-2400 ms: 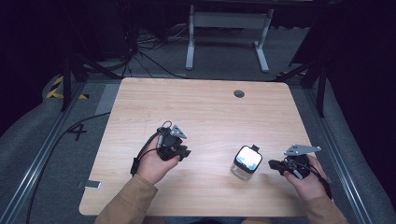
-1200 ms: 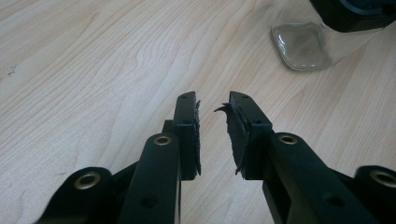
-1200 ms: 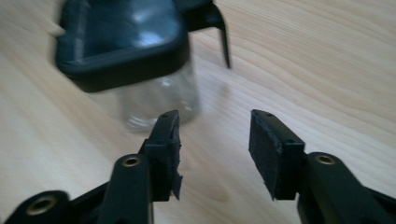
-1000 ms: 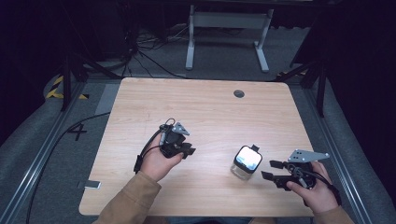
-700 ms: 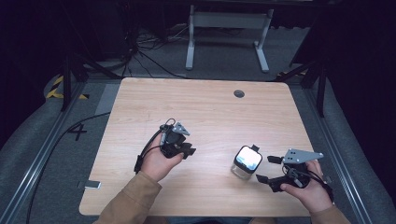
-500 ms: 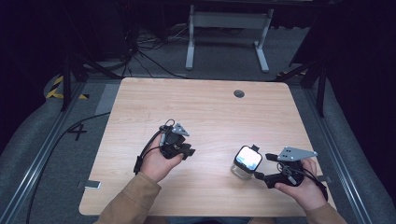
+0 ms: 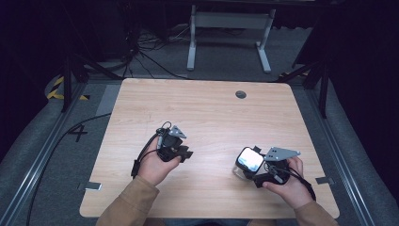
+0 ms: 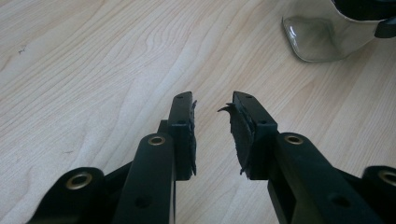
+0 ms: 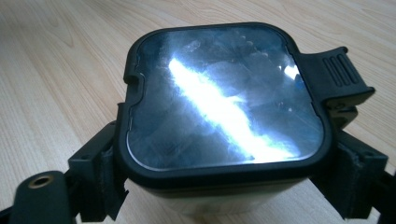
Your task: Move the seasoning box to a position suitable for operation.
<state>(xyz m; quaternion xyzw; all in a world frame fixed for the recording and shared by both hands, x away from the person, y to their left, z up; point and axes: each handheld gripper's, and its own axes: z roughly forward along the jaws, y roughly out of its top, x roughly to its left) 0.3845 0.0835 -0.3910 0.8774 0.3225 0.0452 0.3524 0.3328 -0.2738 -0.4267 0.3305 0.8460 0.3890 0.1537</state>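
Right gripper view: I see a squarish clear container [image 9: 224, 196] with a glossy, scuffed lid [image 9: 224, 93] in a black rim with a ribbed tab, standing near-right on the pale wood-grain worktop [image 7: 211, 113]. My right gripper [image 7: 256, 173] has a jaw on each side of it. My left gripper [image 8: 212, 109] is part-spread, with ragged black pads [image 8: 238, 130], holding nothing.

A black "4" is marked on the floor [image 7: 77, 133].
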